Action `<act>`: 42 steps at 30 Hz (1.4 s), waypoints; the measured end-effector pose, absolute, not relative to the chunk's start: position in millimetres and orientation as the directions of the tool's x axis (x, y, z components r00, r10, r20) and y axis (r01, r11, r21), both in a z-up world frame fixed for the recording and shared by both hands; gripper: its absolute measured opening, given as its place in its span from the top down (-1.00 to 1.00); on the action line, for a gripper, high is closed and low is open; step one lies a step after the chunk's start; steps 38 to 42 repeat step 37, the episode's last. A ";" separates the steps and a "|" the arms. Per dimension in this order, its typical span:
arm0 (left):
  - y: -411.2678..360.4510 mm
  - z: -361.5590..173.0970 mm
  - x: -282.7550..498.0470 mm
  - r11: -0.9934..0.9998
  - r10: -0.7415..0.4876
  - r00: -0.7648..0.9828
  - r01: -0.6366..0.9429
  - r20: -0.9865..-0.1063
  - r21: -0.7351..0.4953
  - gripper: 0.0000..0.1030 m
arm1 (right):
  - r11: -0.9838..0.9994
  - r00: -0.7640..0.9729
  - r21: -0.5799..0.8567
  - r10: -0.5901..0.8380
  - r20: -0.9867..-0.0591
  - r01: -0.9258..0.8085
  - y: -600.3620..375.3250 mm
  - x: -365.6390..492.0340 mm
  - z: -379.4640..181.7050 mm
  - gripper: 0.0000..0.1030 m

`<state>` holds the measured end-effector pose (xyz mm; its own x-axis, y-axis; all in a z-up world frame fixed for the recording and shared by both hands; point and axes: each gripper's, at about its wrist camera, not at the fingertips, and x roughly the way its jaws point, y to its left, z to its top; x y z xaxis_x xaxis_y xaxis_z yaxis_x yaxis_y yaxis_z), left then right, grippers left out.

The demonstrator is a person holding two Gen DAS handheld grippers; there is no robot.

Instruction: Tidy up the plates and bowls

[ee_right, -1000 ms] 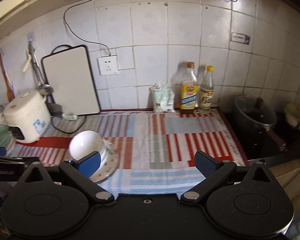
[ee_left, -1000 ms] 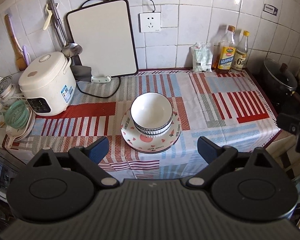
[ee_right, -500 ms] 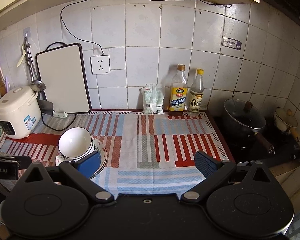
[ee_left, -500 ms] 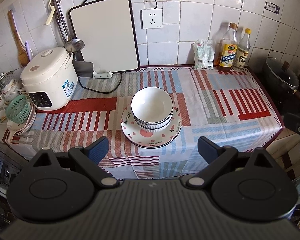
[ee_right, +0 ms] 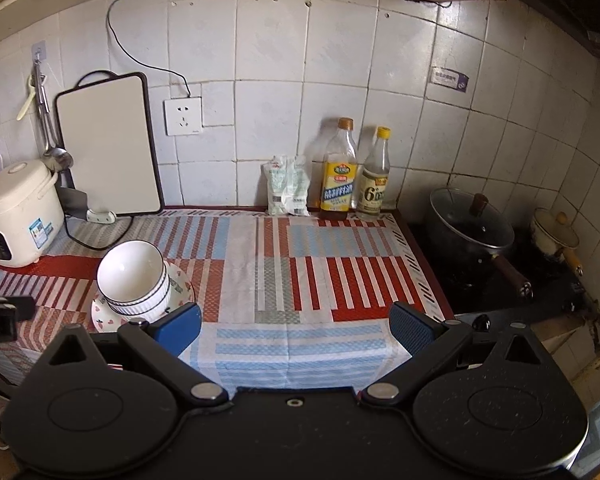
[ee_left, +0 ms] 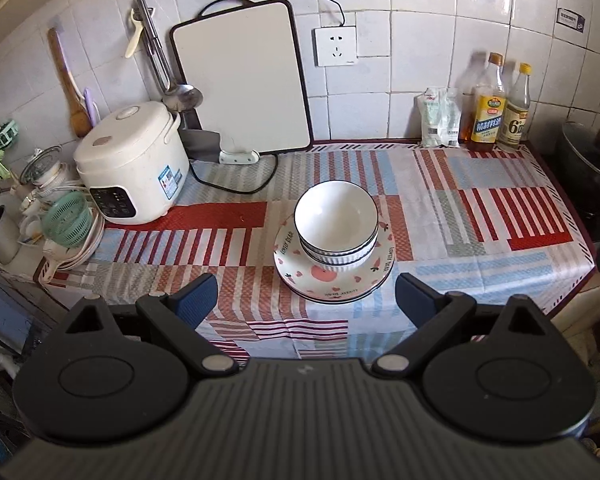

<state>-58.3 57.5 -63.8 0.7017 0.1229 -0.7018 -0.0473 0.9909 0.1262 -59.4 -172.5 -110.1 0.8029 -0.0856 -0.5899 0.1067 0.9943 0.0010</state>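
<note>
Left wrist view looks down on the stack I am sorting: white bowls (ee_left: 336, 220) nested together, sitting on the pink-patterned plates (ee_left: 334, 280) near the front edge of the tabletop (ee_left: 480, 216). My left hand-held gripper (ee_left: 306, 300) hangs just in front of that stack with its blue pads spread wide and nothing between them. My right hand-held gripper (ee_right: 296, 326) is equally wide and empty, held off to the right of the stack over the bare striped cloth.

Judging by how things lie, the stacking itself looks done, with bowls inside bowls and the lot resting on the plates, so I take this as either the close of the job or the pause before carrying the pile off. If it has to move, the next reach calls for taking the plates by the rim from the front, low enough to get under the edge, and lifting level so the bowls do not slide.

From the left camera I see well into the top bowl and the rice cooker (ee_left: 132, 160) left of the stack, with the green strainer (ee_left: 66, 222) beyond it. From the right camera the stack shows side-on, so the ribbed outer walls read clearly. That camera alone shows the whole dark lidded pot (ee_right: 470, 228) and the small cream pan (ee_right: 554, 234) far right of the stack.
</note>
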 end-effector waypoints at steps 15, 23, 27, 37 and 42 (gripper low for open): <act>53.3 -62.1 -61.4 0.996 0.070 0.712 -0.016 -0.698 0.084 -0.87 | 0.993 0.817 -0.004 -0.097 -0.568 0.115 -173.5 -62.9 -107.1 -0.97; 54.0 -61.6 -63.6 0.997 0.059 0.725 -0.011 -0.686 0.075 -0.87 | 0.994 0.841 0.007 -0.089 -0.533 0.110 -173.9 -66.0 -105.7 -0.97; 54.5 -61.6 -65.9 0.997 0.063 0.727 -0.020 -0.684 0.071 -0.87 | 0.994 0.846 0.004 -0.087 -0.527 0.105 -172.2 -66.1 -104.9 -0.97; 58.2 -61.6 -66.7 0.997 0.070 0.739 -0.027 -0.670 0.074 -0.87 | 0.994 0.838 -0.003 -0.091 -0.538 0.107 -172.9 -62.5 -108.2 -0.97; 58.2 -61.6 -66.7 0.997 0.070 0.739 -0.027 -0.670 0.074 -0.87 | 0.994 0.838 -0.003 -0.091 -0.538 0.107 -172.9 -62.5 -108.2 -0.97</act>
